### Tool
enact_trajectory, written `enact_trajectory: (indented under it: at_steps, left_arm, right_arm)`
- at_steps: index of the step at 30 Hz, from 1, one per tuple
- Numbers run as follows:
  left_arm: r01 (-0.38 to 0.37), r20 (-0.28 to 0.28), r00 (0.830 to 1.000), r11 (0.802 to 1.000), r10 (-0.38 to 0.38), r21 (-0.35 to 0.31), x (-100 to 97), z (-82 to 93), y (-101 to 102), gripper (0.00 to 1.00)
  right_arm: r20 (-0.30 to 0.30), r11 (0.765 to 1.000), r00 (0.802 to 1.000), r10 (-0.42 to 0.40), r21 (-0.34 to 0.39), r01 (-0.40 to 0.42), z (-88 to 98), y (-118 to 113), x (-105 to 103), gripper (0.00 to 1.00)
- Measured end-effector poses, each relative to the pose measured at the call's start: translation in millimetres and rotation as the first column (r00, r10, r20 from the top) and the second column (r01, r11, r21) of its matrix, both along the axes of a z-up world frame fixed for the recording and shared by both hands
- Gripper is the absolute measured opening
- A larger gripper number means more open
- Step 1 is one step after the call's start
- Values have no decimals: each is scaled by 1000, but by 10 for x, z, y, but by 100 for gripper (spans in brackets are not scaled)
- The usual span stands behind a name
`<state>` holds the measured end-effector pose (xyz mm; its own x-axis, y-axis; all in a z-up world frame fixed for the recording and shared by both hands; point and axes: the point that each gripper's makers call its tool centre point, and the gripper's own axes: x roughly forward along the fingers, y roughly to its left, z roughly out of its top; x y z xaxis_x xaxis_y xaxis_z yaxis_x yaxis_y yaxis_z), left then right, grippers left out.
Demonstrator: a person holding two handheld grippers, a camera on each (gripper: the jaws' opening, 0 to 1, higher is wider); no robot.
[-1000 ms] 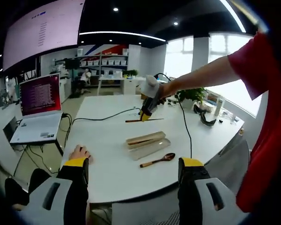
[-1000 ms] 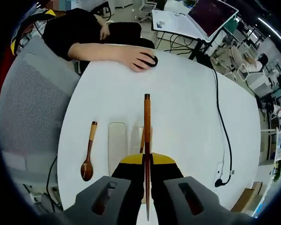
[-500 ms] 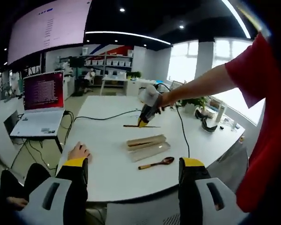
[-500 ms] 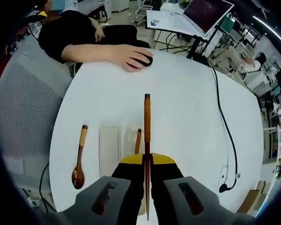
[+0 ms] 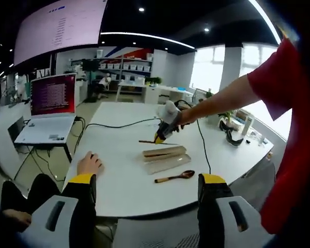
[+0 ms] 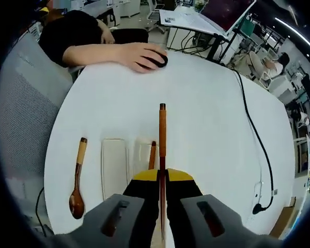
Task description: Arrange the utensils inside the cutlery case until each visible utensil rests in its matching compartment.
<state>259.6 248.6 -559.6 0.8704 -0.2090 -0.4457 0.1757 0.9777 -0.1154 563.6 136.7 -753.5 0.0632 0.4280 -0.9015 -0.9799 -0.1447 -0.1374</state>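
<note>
Counter (image 6: 206,119): white, round-edged, broad; all items below are placed relative to the cutlery case resting on it.

Cutlery case (image 6: 114,168): pale, shallow, two long compartments side by side, seen also in the left gripper view (image 5: 164,156). One wooden utensil (image 6: 152,154) is already laid in the compartment nearer the right gripper; its type cannot be told. The compartment toward the spoon is bare.

Black cable (image 6: 256,139): trailed across the counter well apart from the case, on the side away from the spoon.

Another person's hand (image 6: 144,54): rested on a dark mouse at the counter edge, far beyond the case.

Wooden spoon (image 6: 77,178): laid on the counter just beside the case, parallel to it, bowl toward the camera. Judged light, rigid and smooth; best taken at mid-handle, where it balances and the bowl cannot tip.

Wooden chopstick (image 6: 161,155): long, thin, stiff, held above the case edge and pointing forward. Judged light and liable to swivel or slip if pinched near one end.

Right gripper (image 6: 161,178): yellow-tipped jaws clamped together on the chopstick along its near end; seen also in the left gripper view (image 5: 158,139), just behind the case.

Left gripper (image 5: 147,188): jaws set wide apart, nothing between them, held off the counter edge well short of the case.
</note>
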Motion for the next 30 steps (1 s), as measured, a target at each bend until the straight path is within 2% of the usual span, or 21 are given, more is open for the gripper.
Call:
enact_trajectory:
  at_steps: [3,6,13,15,22,24,26,30]
  left_arm:
    - [1,0,1000,1000,-1,8,14,8,7,82]
    - [0,-5,1000,1000,0,11,23,2,9,82]
    - [6,-7,1000,1000,-5,20,31,7,2,82]
    - [6,-5,1000,1000,-6,21,28,10,6,82]
    - [-3,-5,1000,1000,3,27,13,9,41,81]
    - [-4,-6,1000,1000,4,28,2,6,51,81]
    - [-6,-7,1000,1000,6,29,-7,6,49,81]
    - [-11,-6,1000,1000,11,28,-16,6,60,81]
  right_arm:
    - [59,1000,998,13,-1,-13,-59,-24,43,1]
    - [32,1000,999,-10,2,10,-141,-69,12,1]
    - [25,1000,1000,-18,-18,19,-234,-157,-10,1]
    - [-37,997,997,-75,-17,74,-269,-182,-86,1]
    - [-13,995,996,-93,-30,93,-323,-214,-54,1]
    - [-24,993,995,-93,-76,91,-365,-261,-90,1]
    - [-3,993,998,-61,-103,60,-383,-294,-109,1]
    - [-10,985,995,-101,-140,99,-409,-342,-138,1]
